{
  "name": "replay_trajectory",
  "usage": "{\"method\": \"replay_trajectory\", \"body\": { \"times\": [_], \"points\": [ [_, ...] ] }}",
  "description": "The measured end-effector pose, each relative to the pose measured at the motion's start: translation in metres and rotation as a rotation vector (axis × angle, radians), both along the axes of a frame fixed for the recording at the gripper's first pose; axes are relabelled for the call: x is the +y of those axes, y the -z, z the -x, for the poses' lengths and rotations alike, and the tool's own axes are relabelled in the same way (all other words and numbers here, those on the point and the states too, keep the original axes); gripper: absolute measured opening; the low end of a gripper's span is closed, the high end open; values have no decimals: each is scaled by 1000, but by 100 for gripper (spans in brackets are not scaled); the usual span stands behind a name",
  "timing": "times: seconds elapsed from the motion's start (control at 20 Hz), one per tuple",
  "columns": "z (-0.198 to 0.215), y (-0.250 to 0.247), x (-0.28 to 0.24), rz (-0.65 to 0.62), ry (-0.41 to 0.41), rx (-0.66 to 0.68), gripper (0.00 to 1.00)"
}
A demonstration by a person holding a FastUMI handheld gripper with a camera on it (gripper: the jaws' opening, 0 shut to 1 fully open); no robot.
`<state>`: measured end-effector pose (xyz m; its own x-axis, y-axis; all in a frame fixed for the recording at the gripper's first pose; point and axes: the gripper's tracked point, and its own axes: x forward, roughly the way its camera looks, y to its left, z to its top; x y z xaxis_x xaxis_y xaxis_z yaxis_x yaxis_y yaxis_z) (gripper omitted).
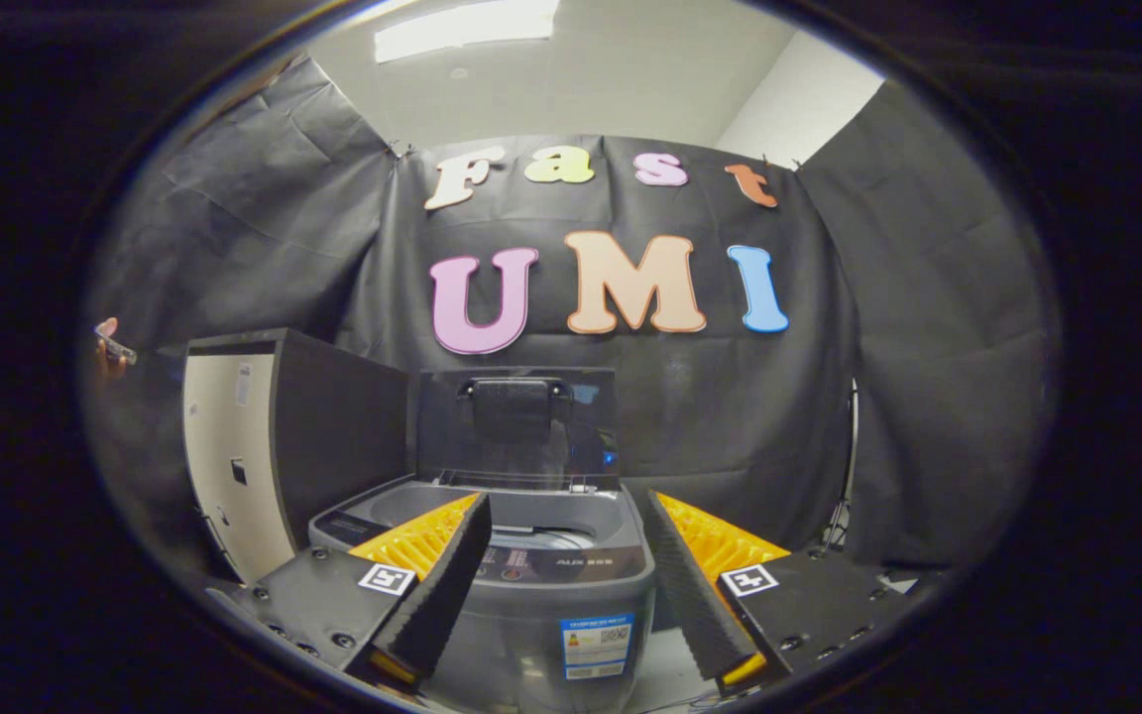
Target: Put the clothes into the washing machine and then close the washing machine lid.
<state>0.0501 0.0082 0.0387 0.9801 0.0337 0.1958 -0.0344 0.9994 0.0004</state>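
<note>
A small grey top-loading washing machine stands just ahead of and between my fingers. Its dark see-through lid is raised upright at the back, and the drum opening shows below it. My gripper hangs open above the machine's front, one finger on each side of the control panel, with nothing between them. I cannot see whether clothes lie inside the drum.
A tall dark cabinet with a pale side panel stands left of the machine. A hand holding a small object shows beyond the cabinet on the left. Black cloth walls close off the back and both sides.
</note>
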Motion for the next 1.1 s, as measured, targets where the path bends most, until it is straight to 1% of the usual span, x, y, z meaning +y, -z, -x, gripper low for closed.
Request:
{"method": "replay_trajectory", "body": {
  "times": [0.4, 0.8, 0.95, 1.1],
  "points": [
    [-4, 19, -7, -7, 23, 54, 96],
    [-8, 34, -1, 8, 14, 102, 96],
    [-10, 26, 0, 14, 12, 92, 96],
    [-19, 6, 3, 1, 11, 64, 96]
  ]
}}
